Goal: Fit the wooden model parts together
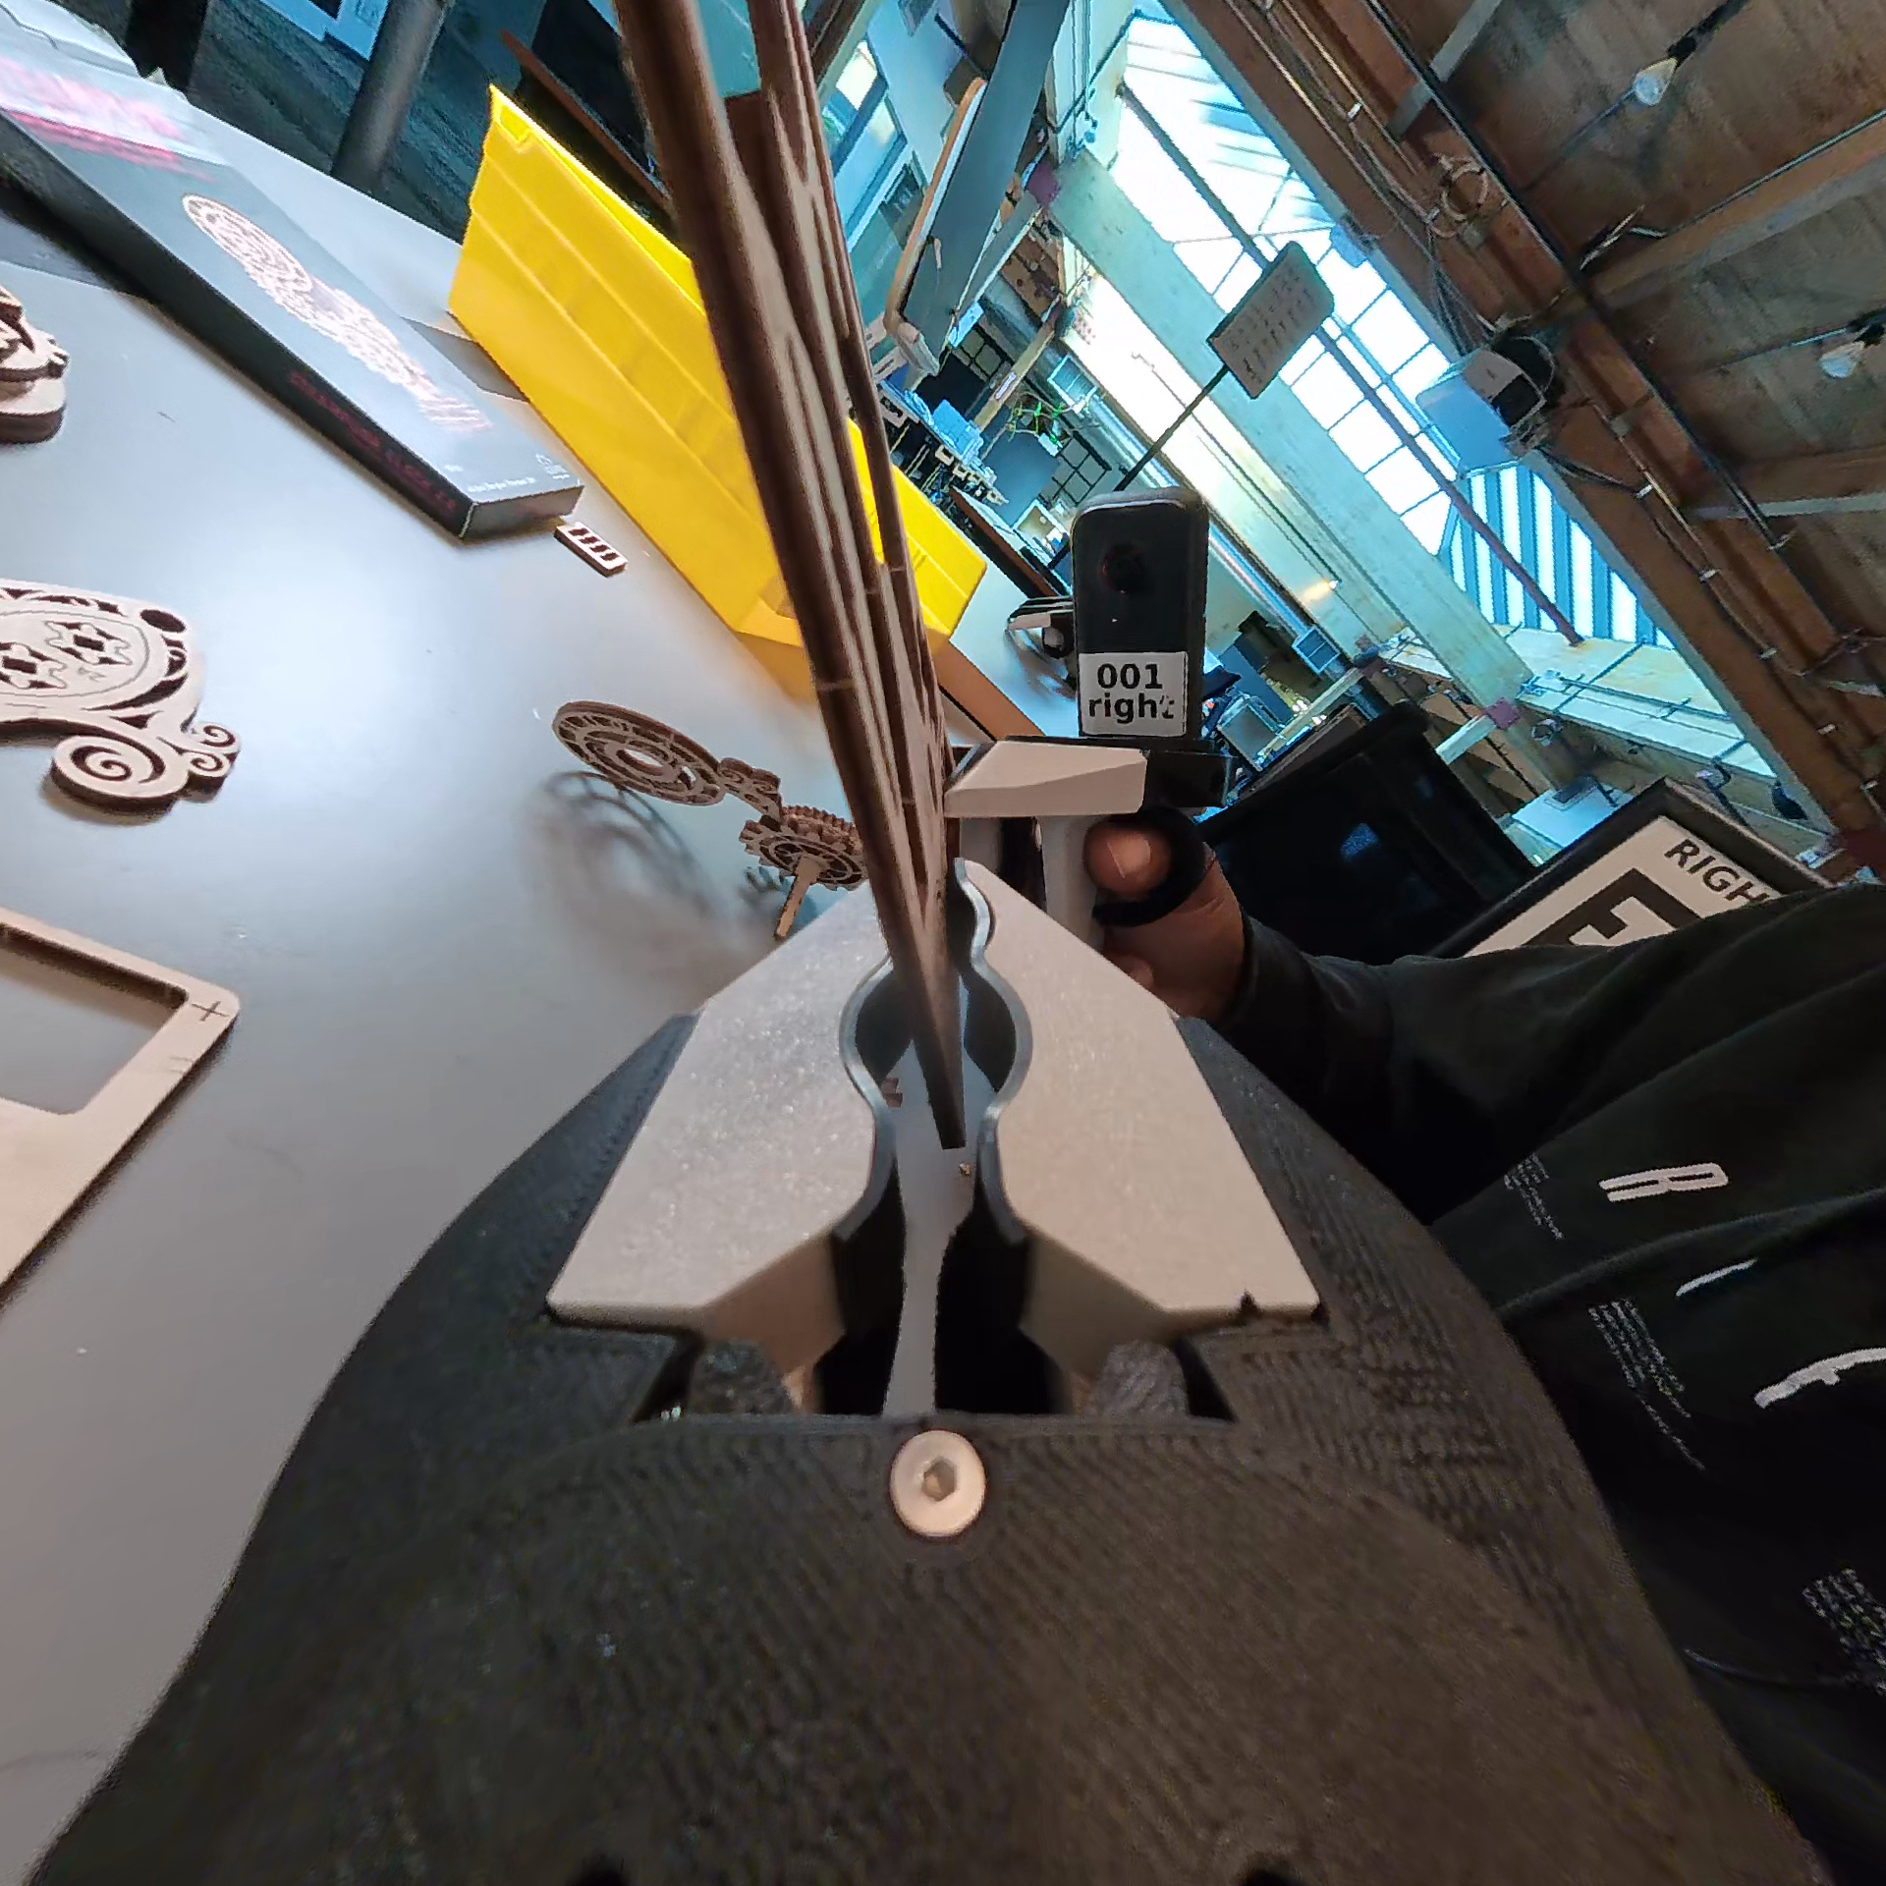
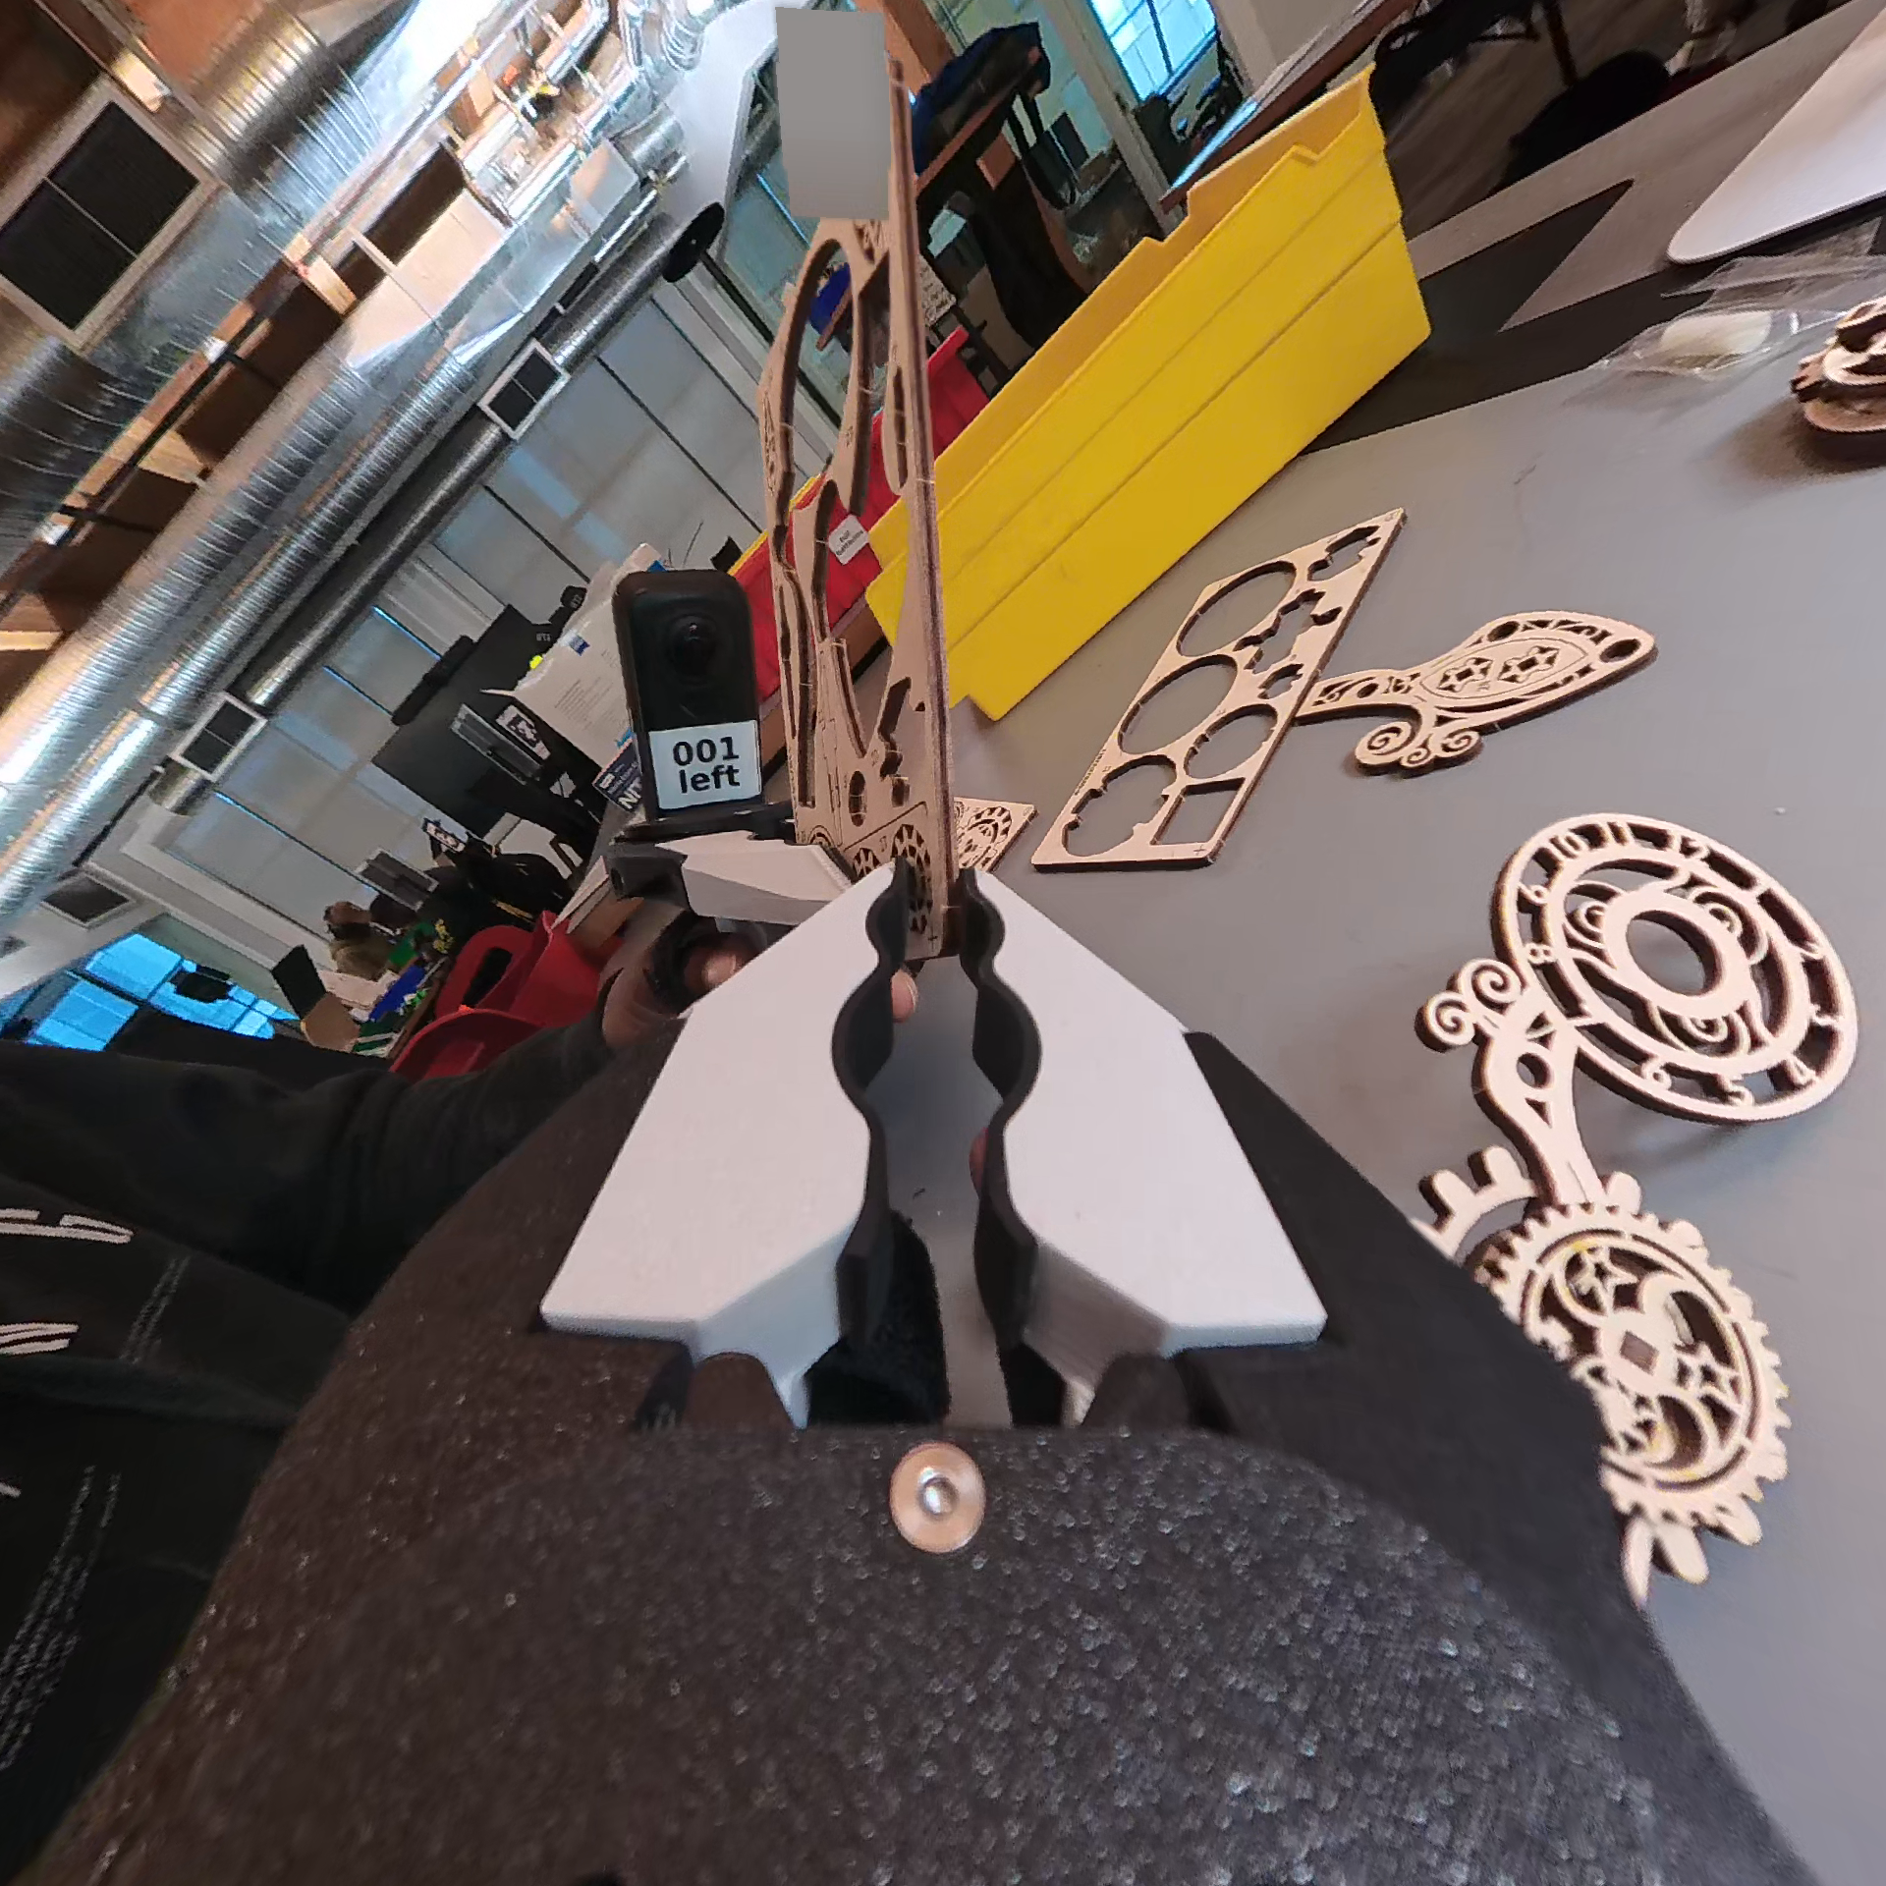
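Observation:
A thin wooden sheet with cut-out shapes [image 1: 796,408] stands upright above the grey table, edge-on in the left wrist view. My left gripper [image 1: 934,949] is shut on its lower edge. My right gripper [image 2: 931,898] is shut on the lower corner of the same sheet [image 2: 908,612], at the fingertips. The two grippers face each other across the sheet. The right gripper shows in the left wrist view [image 1: 1010,796], and the left gripper shows in the right wrist view [image 2: 755,867]. A built dial-and-gear wooden part [image 2: 1653,1102] lies on the table to the right and also shows in the left wrist view [image 1: 704,786].
An ornate paisley wooden piece [image 2: 1490,684] and an emptied sheet frame [image 2: 1214,714] lie on the table [image 2: 1327,970]. A yellow bin [image 2: 1204,459] stands behind them. In the left wrist view, a black box [image 1: 286,306] and a small slotted piece [image 1: 590,546] lie further back. My left and right fingertips are right by each other.

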`<state>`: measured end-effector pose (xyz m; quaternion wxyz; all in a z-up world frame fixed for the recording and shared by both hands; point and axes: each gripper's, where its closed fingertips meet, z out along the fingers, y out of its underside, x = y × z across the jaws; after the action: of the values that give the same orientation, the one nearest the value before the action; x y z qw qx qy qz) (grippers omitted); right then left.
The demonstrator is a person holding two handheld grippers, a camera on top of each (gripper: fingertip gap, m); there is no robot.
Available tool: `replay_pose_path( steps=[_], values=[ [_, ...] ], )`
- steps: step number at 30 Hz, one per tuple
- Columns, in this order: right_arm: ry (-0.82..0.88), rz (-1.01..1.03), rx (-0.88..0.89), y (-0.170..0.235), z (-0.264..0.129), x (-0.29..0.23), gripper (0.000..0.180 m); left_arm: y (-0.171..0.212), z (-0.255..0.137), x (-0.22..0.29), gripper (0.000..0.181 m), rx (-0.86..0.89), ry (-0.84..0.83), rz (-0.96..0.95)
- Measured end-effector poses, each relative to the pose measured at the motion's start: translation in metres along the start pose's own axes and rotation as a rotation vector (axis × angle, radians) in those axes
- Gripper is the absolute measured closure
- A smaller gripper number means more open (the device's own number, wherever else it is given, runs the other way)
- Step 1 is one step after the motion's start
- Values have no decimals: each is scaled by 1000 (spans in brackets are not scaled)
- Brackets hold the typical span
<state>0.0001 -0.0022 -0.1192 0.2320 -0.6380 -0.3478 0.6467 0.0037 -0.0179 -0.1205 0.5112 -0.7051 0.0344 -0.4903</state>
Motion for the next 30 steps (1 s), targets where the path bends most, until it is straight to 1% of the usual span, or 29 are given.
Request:
replay_pose_path(
  steps=[9, 13, 17, 22, 26, 30],
  values=[
    [68, -48, 26, -1, -1, 3, 173, 0, 2, -3, 179, -9, -47, 79],
    [89, -106, 28, -3, -1, 1, 173, -1, 1, -1, 179, 7, -21, 41],
    [54, -122, 20, -4, 0, -4, 172, -4, 0, 2, 179, 27, 17, -1],
    [36, -124, 13, -5, 0, -6, 172, -5, -1, 6, 179, 22, -1, 72],
    [51, -135, 9, -3, -2, -4, 172, -2, 0, 5, 179, 9, -17, 90],
    [90, -186, 8, -2, -2, -3, 172, -1, 1, 4, 179, 7, -21, 87]
  ],
)
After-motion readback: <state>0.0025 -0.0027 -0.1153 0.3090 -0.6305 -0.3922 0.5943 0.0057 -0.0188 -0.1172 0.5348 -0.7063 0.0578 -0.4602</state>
